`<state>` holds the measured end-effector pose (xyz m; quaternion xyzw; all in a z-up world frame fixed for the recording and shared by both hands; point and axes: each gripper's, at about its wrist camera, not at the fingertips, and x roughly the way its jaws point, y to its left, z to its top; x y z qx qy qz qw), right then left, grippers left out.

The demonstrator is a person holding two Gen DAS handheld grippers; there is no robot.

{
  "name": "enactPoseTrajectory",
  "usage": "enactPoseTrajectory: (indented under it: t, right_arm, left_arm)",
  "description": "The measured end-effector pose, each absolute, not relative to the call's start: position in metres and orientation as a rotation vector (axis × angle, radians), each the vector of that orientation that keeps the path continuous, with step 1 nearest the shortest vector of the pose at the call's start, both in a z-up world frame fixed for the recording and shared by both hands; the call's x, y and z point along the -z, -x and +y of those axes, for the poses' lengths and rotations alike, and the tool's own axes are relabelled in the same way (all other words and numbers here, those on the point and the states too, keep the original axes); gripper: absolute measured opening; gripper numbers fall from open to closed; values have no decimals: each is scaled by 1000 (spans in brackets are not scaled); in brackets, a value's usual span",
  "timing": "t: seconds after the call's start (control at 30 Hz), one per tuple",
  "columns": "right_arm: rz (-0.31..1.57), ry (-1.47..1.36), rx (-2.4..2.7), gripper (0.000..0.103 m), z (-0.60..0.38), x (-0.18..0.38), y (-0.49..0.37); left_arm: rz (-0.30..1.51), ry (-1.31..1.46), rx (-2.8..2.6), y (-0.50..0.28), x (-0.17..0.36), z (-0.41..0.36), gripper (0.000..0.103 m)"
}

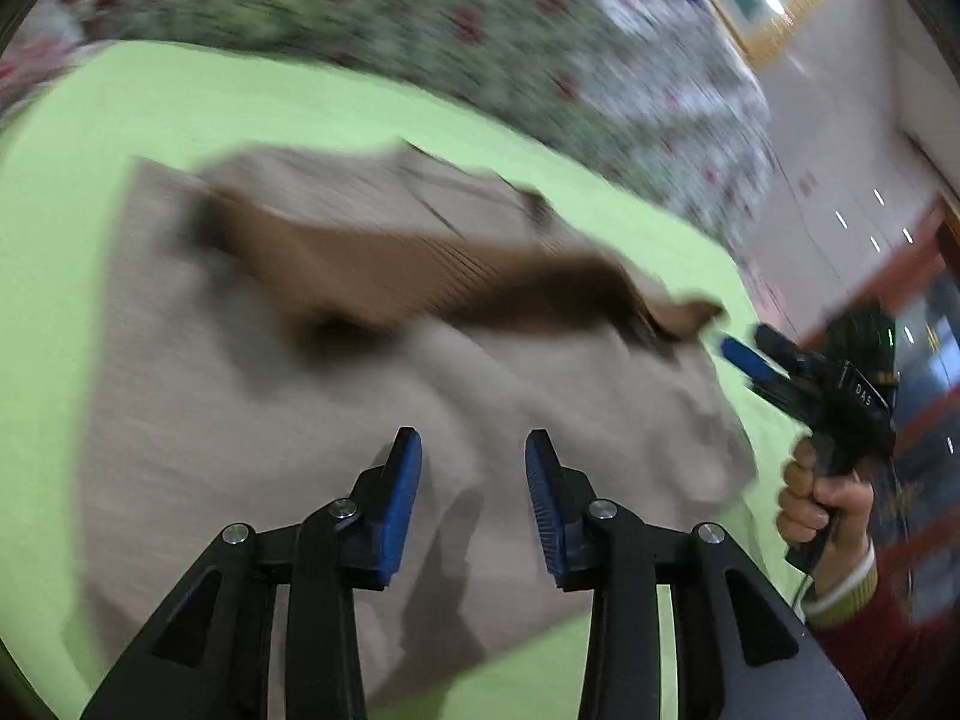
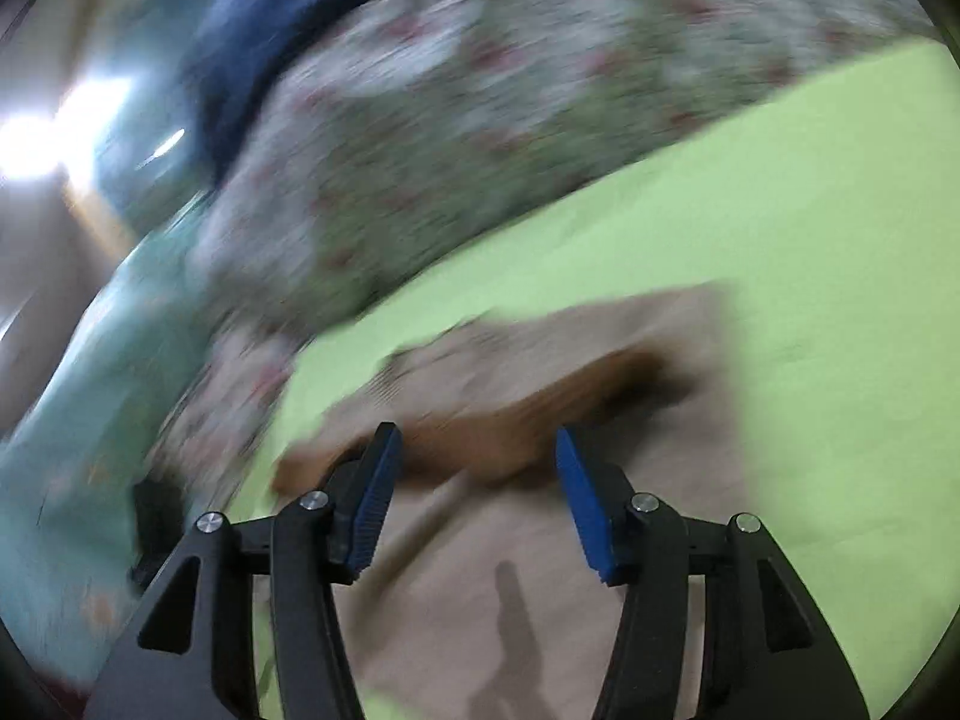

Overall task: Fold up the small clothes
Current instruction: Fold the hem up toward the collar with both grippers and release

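Note:
A beige-brown small garment (image 1: 336, 360) lies partly folded on a lime green sheet (image 1: 150, 114), with a darker brown fold across its middle. My left gripper (image 1: 474, 450) is open and empty, hovering over the garment's near part. My right gripper (image 2: 474, 450) is open and empty above the same garment (image 2: 570, 360). In the left wrist view the right gripper (image 1: 750, 354) shows at the garment's right edge, held by a hand. Both views are blurred by motion.
A floral bedspread (image 1: 420, 24) lies beyond the green sheet (image 2: 810, 228). A dark blue cloth (image 2: 288, 30) lies at the far side on the floral bedspread (image 2: 450, 108). A teal surface (image 2: 78, 420) is at the left. Cabinets (image 1: 840, 192) stand at the right.

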<state>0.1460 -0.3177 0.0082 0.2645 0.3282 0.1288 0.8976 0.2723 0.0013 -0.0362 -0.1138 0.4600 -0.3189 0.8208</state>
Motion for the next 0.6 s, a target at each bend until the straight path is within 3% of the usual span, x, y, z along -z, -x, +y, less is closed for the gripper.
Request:
enactPoseTrajectory:
  t: [0.17, 0.27, 0.37, 0.43, 0.5, 0.6]
  right_arm:
    - [952, -314, -481, 54, -249, 22, -197]
    - [1056, -285, -451, 53, -255, 41, -237]
    - [1039, -333, -314, 46, -290, 46, -270]
    - [989, -385, -143, 35, -328, 46, -285]
    - [933, -428, -2, 33, -360, 44, -288]
    - [788, -556, 135, 33, -404, 35, -268]
  left_arm:
    - [1028, 122, 714, -286, 48, -38, 36]
    - [1051, 121, 701, -321, 54, -31, 23]
    - [1029, 123, 601, -357, 52, -10, 19]
    - [1029, 171, 532, -386, 55, 13, 12]
    - [1013, 216, 431, -409, 56, 40, 1]
    - [981, 317, 392, -421, 58, 71, 1]
